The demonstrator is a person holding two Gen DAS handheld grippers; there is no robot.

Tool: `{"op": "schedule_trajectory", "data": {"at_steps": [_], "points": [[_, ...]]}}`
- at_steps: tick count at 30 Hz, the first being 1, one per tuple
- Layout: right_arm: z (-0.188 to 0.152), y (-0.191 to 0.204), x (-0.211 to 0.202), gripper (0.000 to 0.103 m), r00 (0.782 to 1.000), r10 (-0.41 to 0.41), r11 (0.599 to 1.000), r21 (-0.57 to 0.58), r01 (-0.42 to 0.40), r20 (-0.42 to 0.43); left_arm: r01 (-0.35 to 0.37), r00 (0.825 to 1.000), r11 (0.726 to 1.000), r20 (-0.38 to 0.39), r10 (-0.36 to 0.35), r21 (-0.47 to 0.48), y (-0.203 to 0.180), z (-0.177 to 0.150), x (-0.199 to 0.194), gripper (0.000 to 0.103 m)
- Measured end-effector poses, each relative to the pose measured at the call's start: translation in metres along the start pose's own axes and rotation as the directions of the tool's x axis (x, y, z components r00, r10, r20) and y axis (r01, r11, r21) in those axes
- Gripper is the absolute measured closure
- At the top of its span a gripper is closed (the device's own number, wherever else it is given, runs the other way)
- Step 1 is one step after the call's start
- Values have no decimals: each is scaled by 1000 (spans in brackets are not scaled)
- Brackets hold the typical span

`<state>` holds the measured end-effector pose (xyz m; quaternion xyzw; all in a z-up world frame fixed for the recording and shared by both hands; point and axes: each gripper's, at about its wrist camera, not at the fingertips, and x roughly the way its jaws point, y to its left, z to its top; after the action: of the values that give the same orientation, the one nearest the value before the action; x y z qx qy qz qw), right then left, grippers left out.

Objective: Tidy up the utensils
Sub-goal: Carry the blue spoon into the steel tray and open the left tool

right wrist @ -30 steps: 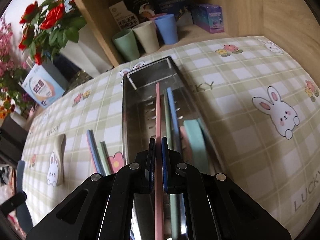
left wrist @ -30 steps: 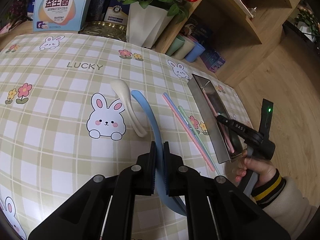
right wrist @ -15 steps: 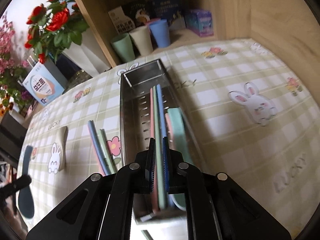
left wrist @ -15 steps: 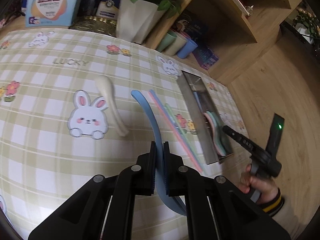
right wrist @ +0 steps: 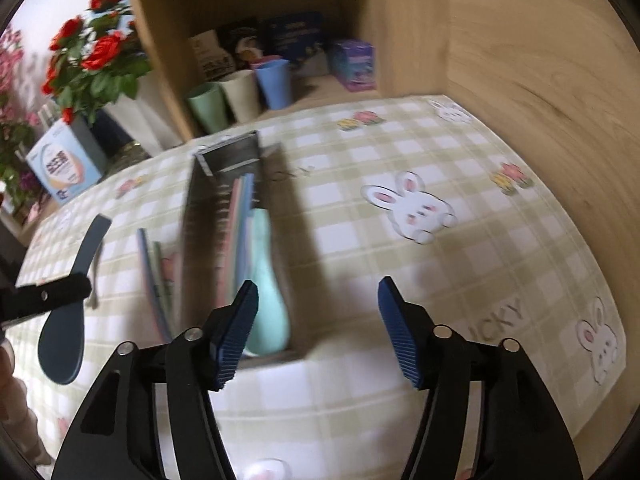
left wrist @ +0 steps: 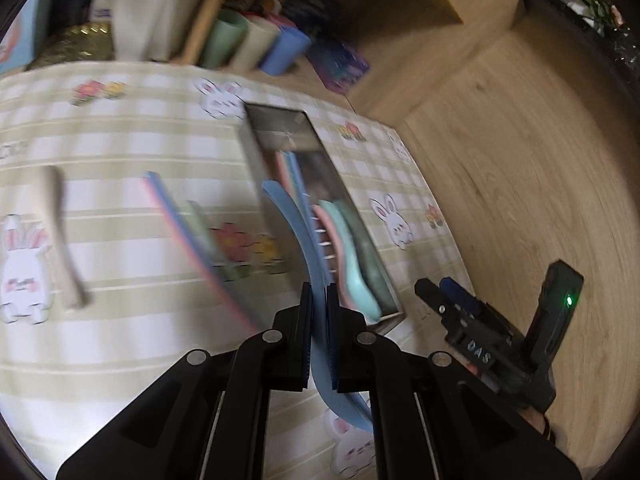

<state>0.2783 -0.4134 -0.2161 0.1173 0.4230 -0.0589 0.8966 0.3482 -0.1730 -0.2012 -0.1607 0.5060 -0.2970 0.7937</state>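
- The left gripper [left wrist: 319, 300] has its fingers [left wrist: 303, 316] clenched on the handle of a blue spoon [left wrist: 296, 232]; the pads press on both sides of the handle.
- The blue spoon's handle curves forward over the near end of the metal tray [left wrist: 280, 120]; its bowl hangs below the fingers, toward the camera.
- In the right wrist view the same blue spoon [right wrist: 64, 336] appears at the left edge, clamped by the left gripper [right wrist: 60, 292] above the table [right wrist: 400, 152], beside the tray.
- The right gripper [right wrist: 318, 312] has its fingers [right wrist: 394, 328] released and spread wide; its jaws have just been opening, and nothing is between them.
- The right gripper hangs over the near end of the metal tray [right wrist: 192, 216] and the tablecloth to its right.
- The metal tray lies lengthwise on the table and holds a mint spoon [right wrist: 266, 280], a pink spoon [left wrist: 326, 236] and thin sticks [right wrist: 240, 216] in pink, green and blue.
- Loose chopsticks [left wrist: 188, 232] lie on the tablecloth just left of the tray.
- A cream spoon [left wrist: 60, 236] lies further left, well apart from the tray, next to a rabbit print.
- Three cups [right wrist: 240, 94] stand on the shelf behind the table.
- Both views are blurred.
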Motion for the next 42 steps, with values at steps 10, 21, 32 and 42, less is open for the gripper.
{"op": "schedule_trajectory", "data": {"at_steps": [10,21,32,42], "points": [[-4,-51,-1,41,1000,-20,991,131,20,-4,42,993,999,-114,-44,-18,-33,29,82,96],[-3,-65,3,41,1000,-15,986,167,15,2,-24,985,1000,-169,24,2,-42,31,119,96],[2,-52,0,41,1000,4,986,169,-7,17,-71,971,991,-218,95,116,-51,29,127,86],[10,-28,-19,41,999,35,991,132,-39,35,-105,992,968,-46,119,228,-39,34,33,66]]}}
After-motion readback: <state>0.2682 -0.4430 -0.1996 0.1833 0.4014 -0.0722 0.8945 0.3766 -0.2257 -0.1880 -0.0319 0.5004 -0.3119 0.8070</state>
